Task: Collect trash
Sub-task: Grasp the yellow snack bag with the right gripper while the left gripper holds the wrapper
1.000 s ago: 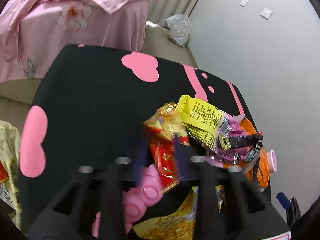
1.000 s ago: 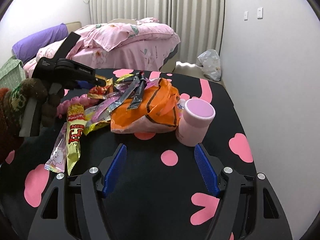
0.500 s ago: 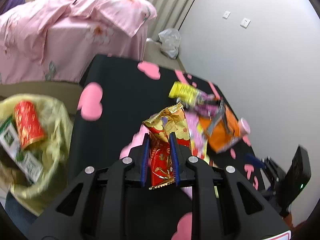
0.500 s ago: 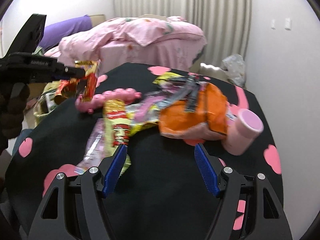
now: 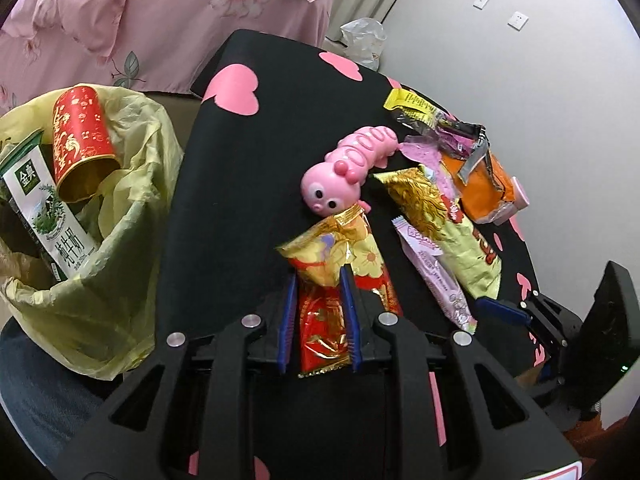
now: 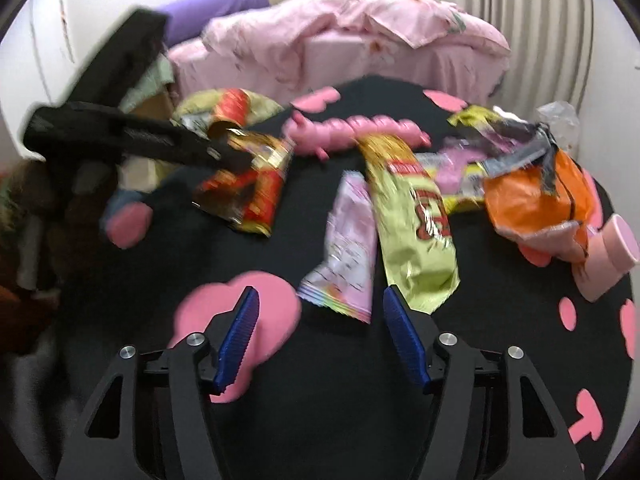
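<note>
Step in hand: the left gripper point(image 5: 318, 308) is carrying a red-and-gold wrapper point(image 5: 340, 276) off the black table point(image 5: 248, 168) toward the yellow trash bag point(image 5: 120, 216), which is sitting just beside the table's edge.
Left claw: its jaws are easing apart slightly, yet the blue pads are still flanking and pinching the wrapper, so it is grasping it.
Right claw: the right gripper point(image 6: 320, 334) is closing from a wide spread with nothing between its jaws; it is hovering just short of the lilac wrapper point(image 6: 348, 248).
Doing it well: judging from the layout, the left claw should be keeping its pinch until the wrapper is hanging fully over the bag's mouth, then letting go; releasing early would be dropping it on the table's edge or the floor.
Right-hand approach: the lilac wrapper is lying flat and thin, so the pads should be coming down astride its near end.
Already in the bag: 1 red-and-gold cup point(image 5: 80, 140), 1 green-and-white carton point(image 5: 44, 208).
Wrappers in the air: 1.
Wrappers on the table: 1 lilac, 1 gold-and-green packet point(image 6: 412, 220), 1 orange bag point(image 6: 536, 200), 1 yellow wrapper point(image 5: 416, 112); more are tangled behind, too overlapped to count.
Other things: 1 pink caterpillar toy point(image 5: 352, 168), probably not trash, and 1 pink-lidded container point(image 6: 608, 256) lying beside the orange bag.
</note>
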The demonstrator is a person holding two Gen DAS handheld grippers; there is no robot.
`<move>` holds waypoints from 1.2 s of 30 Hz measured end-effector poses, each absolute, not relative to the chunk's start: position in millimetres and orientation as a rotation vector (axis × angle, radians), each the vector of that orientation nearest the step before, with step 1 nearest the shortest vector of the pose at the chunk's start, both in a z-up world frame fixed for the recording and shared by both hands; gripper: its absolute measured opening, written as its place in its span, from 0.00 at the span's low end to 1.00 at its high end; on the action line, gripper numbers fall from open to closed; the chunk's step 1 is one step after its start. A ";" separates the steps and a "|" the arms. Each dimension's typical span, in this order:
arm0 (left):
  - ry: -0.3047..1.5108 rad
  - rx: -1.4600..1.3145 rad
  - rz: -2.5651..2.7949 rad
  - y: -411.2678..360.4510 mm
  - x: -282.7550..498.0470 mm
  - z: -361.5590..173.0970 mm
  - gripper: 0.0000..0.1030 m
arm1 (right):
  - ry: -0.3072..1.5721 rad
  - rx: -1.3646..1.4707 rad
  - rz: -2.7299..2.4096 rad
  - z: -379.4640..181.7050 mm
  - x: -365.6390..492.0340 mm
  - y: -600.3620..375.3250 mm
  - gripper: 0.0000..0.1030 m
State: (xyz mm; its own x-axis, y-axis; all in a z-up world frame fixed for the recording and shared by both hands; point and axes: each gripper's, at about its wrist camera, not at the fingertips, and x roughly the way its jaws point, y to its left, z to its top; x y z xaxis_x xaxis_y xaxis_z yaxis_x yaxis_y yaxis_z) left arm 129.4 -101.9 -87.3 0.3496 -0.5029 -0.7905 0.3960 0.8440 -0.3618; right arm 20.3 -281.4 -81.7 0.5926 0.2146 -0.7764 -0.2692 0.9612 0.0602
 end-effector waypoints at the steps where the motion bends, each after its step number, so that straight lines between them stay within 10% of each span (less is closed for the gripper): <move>1: 1.063 -0.109 -0.579 -99.9 129.2 -87.9 0.24 | 0.899 -0.061 0.261 -83.0 20.9 -284.0 0.59; 26: 0.992 -0.120 -0.553 -79.5 123.3 -72.9 0.39 | 0.785 -0.233 0.302 -38.5 103.2 -276.3 0.59; 36: 0.995 -0.129 -0.538 -68.7 122.6 -72.3 0.40 | 0.793 -0.302 0.264 -46.4 101.7 -276.1 0.25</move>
